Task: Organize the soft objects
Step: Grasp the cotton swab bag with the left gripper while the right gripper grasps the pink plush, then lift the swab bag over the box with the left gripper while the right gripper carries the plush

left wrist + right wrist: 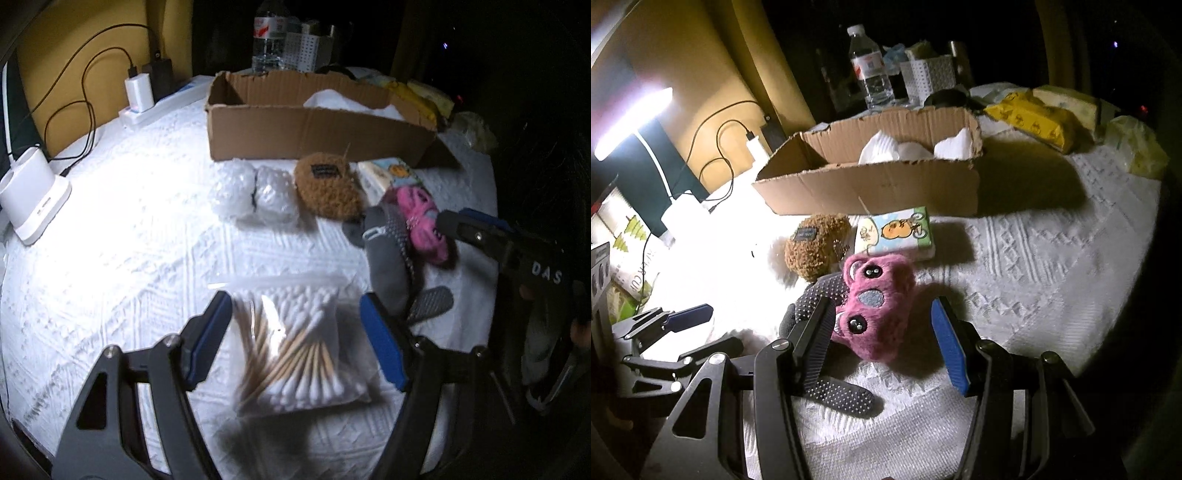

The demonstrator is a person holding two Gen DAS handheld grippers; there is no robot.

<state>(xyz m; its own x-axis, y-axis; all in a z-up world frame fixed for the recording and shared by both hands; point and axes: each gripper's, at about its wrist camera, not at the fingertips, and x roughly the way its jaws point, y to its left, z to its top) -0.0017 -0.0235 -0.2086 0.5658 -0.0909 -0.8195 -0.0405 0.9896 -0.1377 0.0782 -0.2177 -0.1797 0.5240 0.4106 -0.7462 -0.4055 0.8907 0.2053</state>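
Observation:
My left gripper (295,332) is open, its fingers on either side of a clear bag of cotton swabs (295,347) lying on the white bedspread. My right gripper (882,343) is open around a pink furry plush (879,306), which lies on grey dotted socks (834,395). The plush (421,218) and socks (388,258) also show in the left wrist view, with the right gripper (480,236) beside them. A brown fuzzy pouch (816,247), a tissue pack (897,232) and two clear wrapped bundles (255,195) lie before a cardboard box (886,177) holding white soft items.
A white charger stand (33,192), a power strip (147,107) and cables sit at the left. A water bottle (871,70) and a white basket (931,77) stand behind the box. Yellow tissue packs (1034,122) lie at the right. A lamp (631,122) glares at the left.

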